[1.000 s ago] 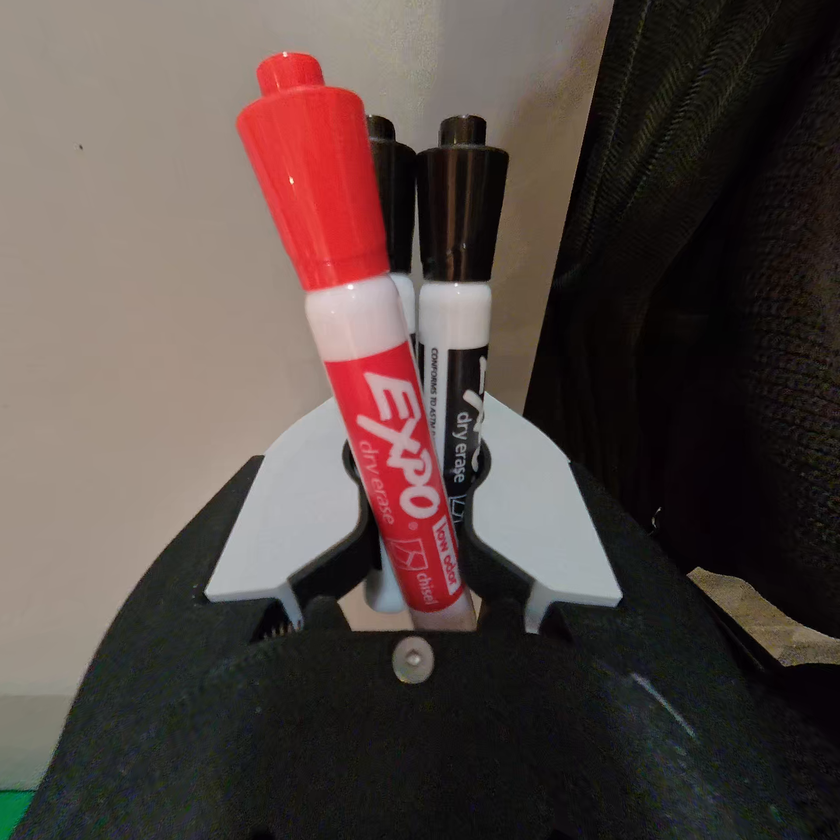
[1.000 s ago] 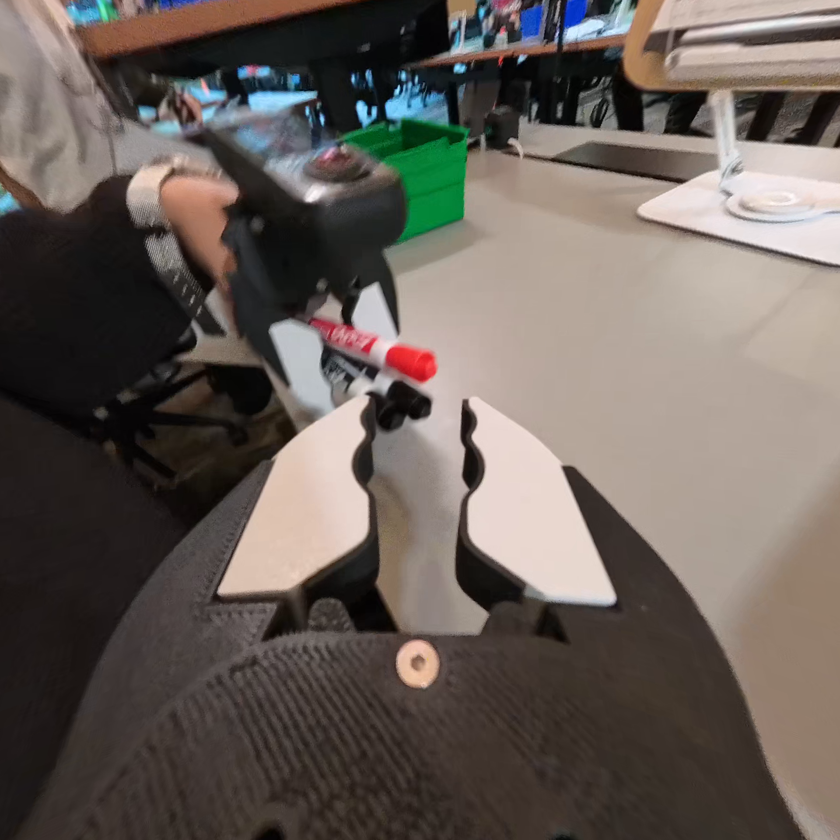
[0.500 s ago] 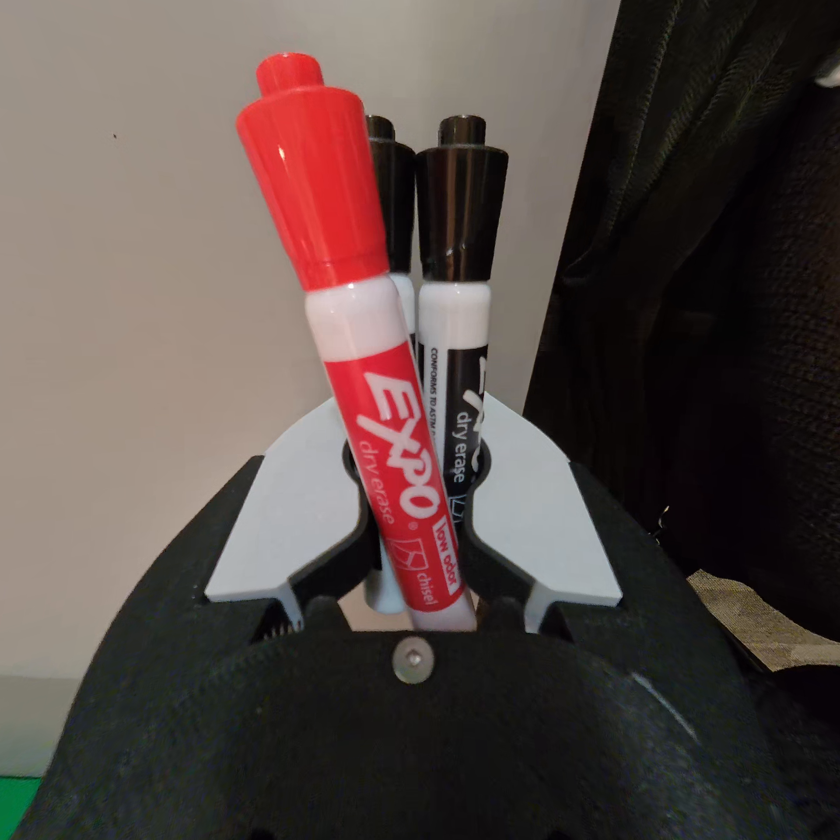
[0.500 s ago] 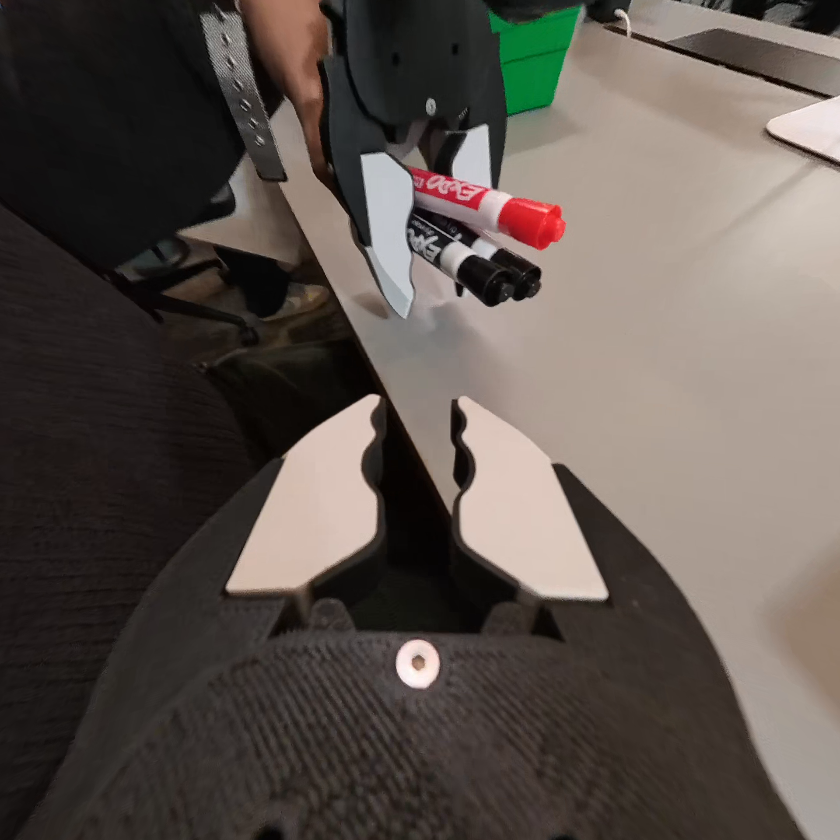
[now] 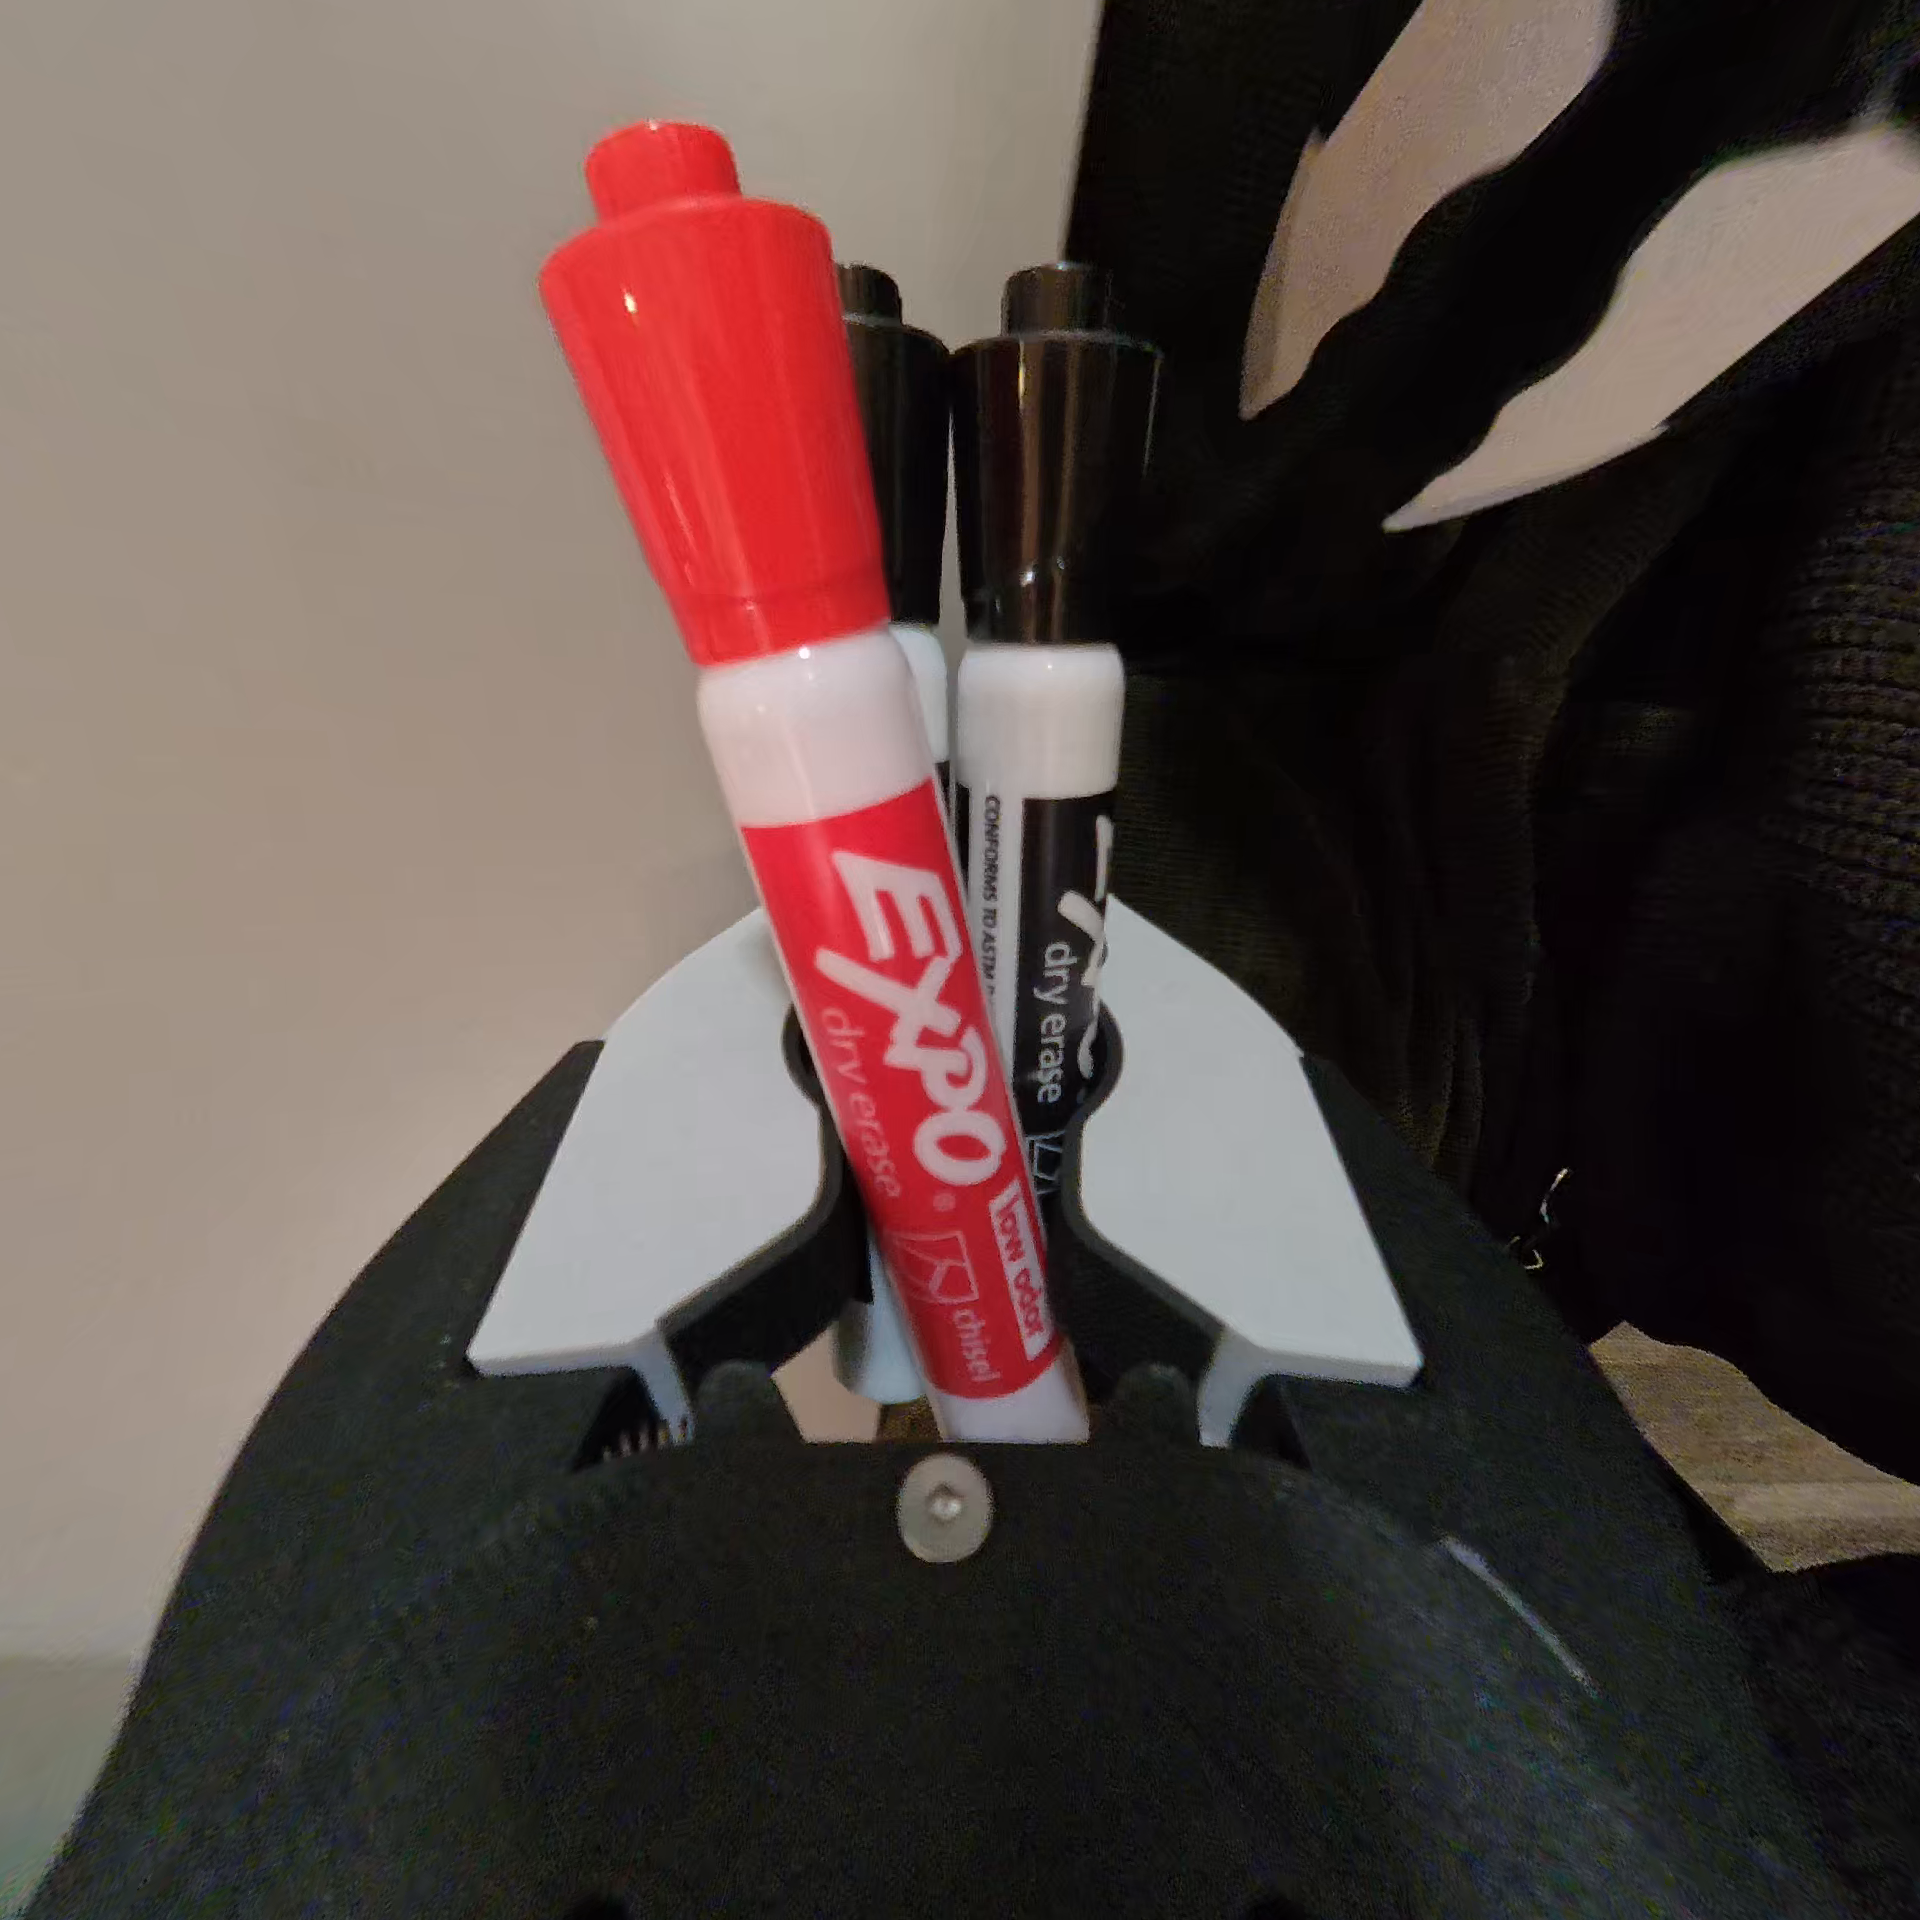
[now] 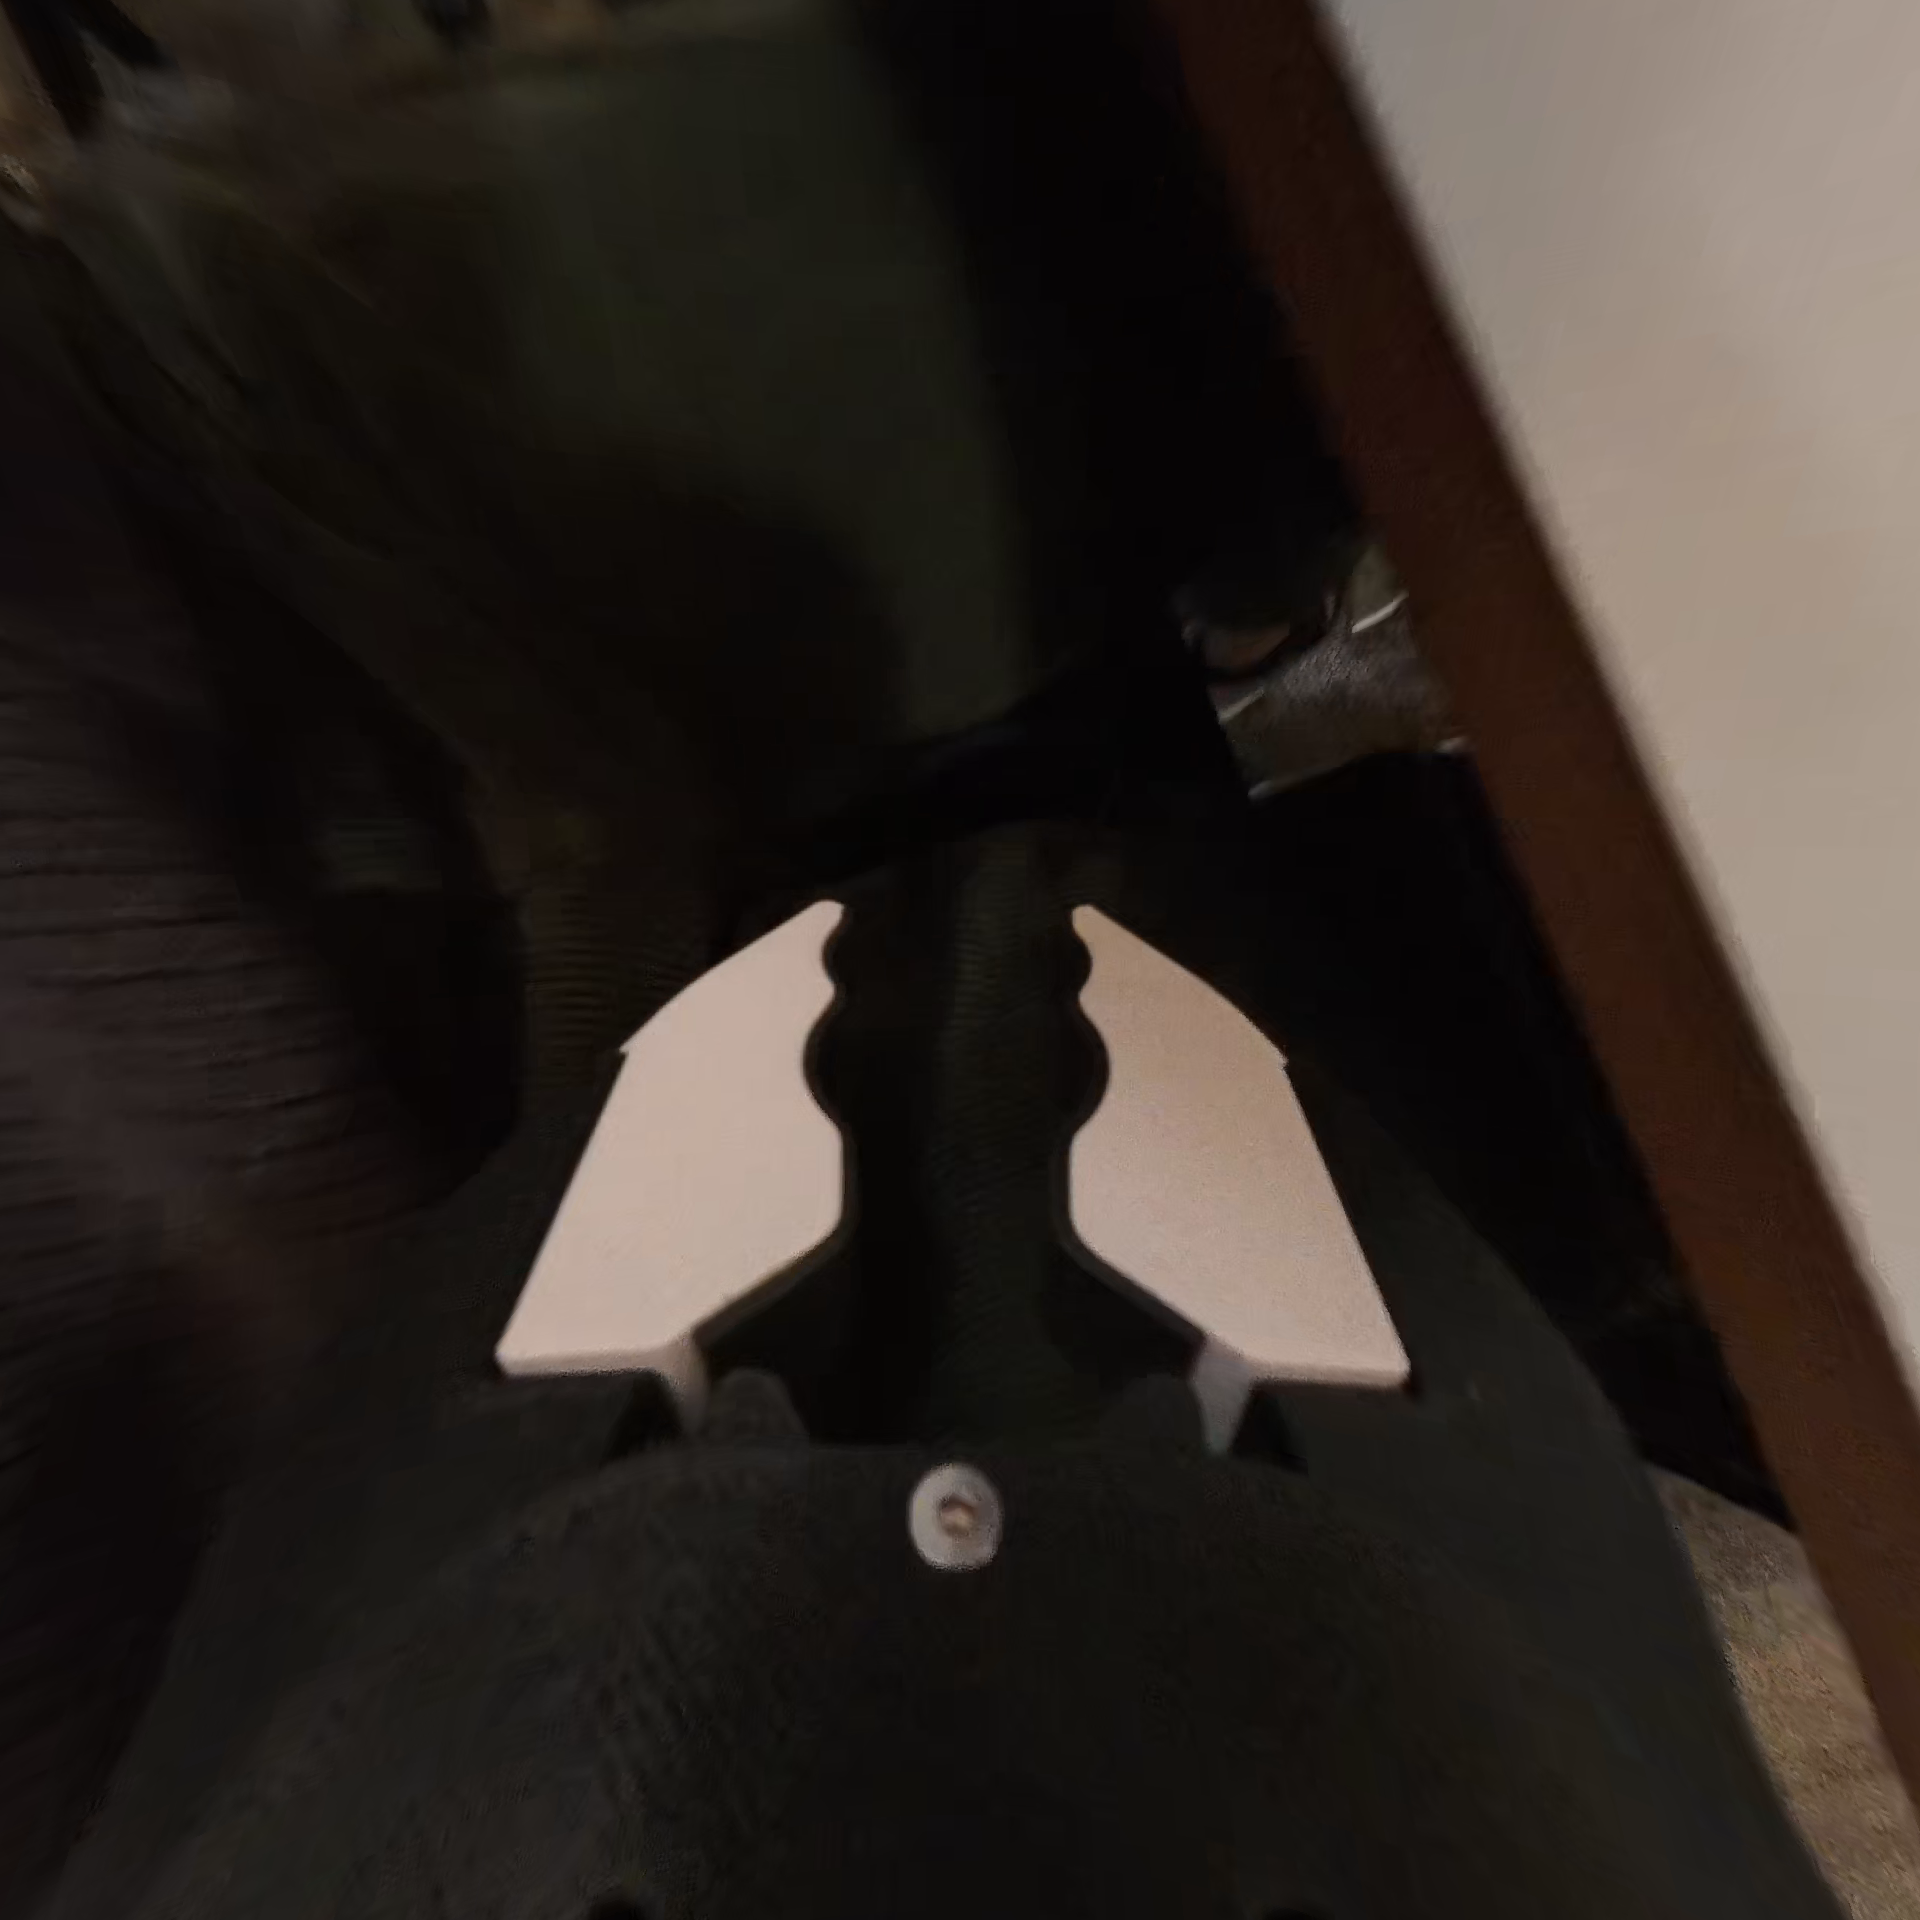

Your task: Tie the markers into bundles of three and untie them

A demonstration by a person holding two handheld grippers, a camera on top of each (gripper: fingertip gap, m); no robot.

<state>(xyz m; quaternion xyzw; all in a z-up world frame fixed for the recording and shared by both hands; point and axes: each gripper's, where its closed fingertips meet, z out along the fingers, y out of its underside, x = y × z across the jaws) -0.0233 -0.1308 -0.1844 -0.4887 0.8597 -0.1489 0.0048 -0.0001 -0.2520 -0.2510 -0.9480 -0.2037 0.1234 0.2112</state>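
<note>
My left gripper [image 5: 951,971] is shut on three dry-erase markers that stick out forward between its white fingers: a red marker [image 5: 790,748] in front and two black markers, one [image 5: 1049,665] on the right and one [image 5: 894,416] mostly hidden behind the red one. No tie around them is visible. My right gripper [image 6: 956,925] is open and empty, pointing down past the table edge at dark fabric. It also shows in the left wrist view [image 5: 1340,447] at the upper right, blurred, close to the marker caps.
The pale table top [image 5: 312,623] fills the left of the left wrist view. A person's dark knitted clothing [image 5: 1558,935] fills the right. In the right wrist view the brown table edge [image 6: 1507,727] runs diagonally at the right, with carpet [image 6: 1818,1714] below. My right fingertips sit around 15 cm from my left ones.
My right gripper has swung down and away from the table, lost sight of the markers, and now enters the left wrist view at upper right. The left gripper holds the markers unchanged.
</note>
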